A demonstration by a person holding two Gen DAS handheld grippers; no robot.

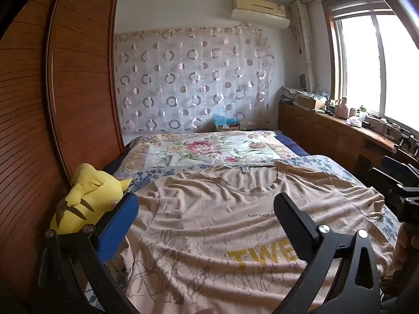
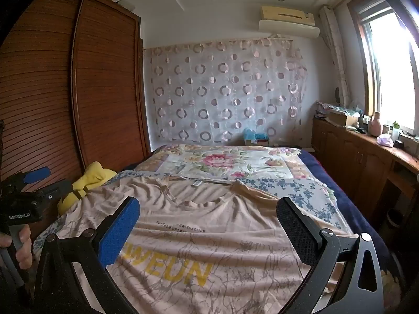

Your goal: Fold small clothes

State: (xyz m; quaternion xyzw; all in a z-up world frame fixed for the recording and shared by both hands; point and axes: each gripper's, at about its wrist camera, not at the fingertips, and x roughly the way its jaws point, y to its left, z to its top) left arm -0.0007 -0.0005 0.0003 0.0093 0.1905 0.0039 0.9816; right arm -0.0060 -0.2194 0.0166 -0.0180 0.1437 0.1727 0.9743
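Note:
A beige T-shirt (image 1: pixel 209 222) with yellow letters lies spread front-up on the bed, neck toward the far end; it also shows in the right wrist view (image 2: pixel 209 230). My left gripper (image 1: pixel 207 209) is open and empty above the shirt's left half. My right gripper (image 2: pixel 208 214) is open and empty above its right half. The right gripper's body shows at the right edge of the left wrist view (image 1: pixel 400 183). The left gripper, held in a hand, shows at the left edge of the right wrist view (image 2: pixel 26 198).
A yellow plush toy (image 1: pixel 89 196) lies at the bed's left edge next to a wooden wardrobe (image 1: pixel 52 104). A floral quilt (image 1: pixel 209 149) covers the far bed. A wooden counter (image 1: pixel 340 128) with clutter runs under the window on the right.

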